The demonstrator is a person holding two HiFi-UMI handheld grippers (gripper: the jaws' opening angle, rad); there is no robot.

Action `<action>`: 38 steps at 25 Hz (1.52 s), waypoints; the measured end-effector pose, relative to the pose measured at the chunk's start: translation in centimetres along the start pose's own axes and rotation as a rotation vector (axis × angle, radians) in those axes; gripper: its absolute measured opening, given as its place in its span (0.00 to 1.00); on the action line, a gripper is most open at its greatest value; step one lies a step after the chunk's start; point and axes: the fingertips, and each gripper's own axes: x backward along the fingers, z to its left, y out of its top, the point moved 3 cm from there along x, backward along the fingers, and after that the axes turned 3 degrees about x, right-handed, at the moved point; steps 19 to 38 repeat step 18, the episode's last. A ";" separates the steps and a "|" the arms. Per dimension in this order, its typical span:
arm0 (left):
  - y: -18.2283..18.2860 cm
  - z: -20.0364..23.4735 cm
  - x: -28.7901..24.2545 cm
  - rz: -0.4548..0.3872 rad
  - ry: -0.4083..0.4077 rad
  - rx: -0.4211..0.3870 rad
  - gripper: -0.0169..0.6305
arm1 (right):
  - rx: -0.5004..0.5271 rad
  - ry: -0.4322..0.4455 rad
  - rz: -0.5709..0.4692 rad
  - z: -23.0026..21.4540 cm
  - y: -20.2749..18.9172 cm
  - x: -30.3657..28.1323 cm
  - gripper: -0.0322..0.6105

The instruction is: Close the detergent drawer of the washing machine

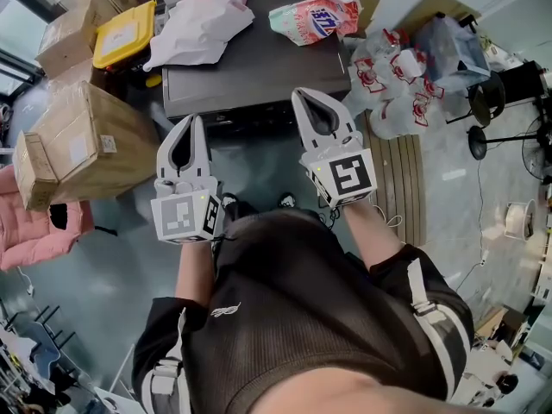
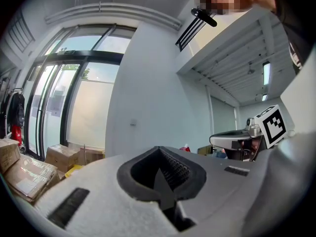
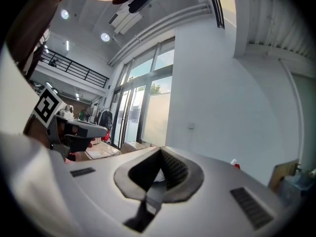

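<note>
**Head view: washer [image 1: 259, 67] faced with closed jaws**

The washer stands at top centre, and its drawer cannot be made out from above. A cardboard box [image 1: 86, 141] lies to its left. Its dark lid bears a white bag [image 1: 203, 24] and a detergent pack [image 1: 315, 17]. Just before its front, the left gripper [image 1: 193, 121] and right gripper [image 1: 302, 96] hover level, each pressed together and empty.

The washer [image 1: 259, 67] is dark grey on top, bearing a white bag [image 1: 203, 24] and a red, green and white pouch [image 1: 315, 15]. The left claw [image 1: 193, 121] and right claw [image 1: 304, 95] are pale grey, their cubes patterned in black-and-white squares. A box [image 1: 125, 33] is yellow, a jacket [image 1: 34, 222] pink.
</note>
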 end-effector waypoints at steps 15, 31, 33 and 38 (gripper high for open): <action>-1.4 -0.9 -1.1 0.038 -0.022 -0.010 0.04 | -0.023 -0.024 0.020 -0.4 -1.1 0.1 0.06; -1.6 -0.9 -1.2 0.041 -0.024 -0.009 0.04 | -0.029 -0.023 0.019 -0.3 -1.1 0.0 0.06; -1.6 -0.9 -1.2 0.041 -0.024 -0.009 0.04 | -0.029 -0.023 0.019 -0.3 -1.1 0.0 0.06; -1.6 -0.9 -1.2 0.041 -0.024 -0.009 0.04 | -0.029 -0.023 0.019 -0.3 -1.1 0.0 0.06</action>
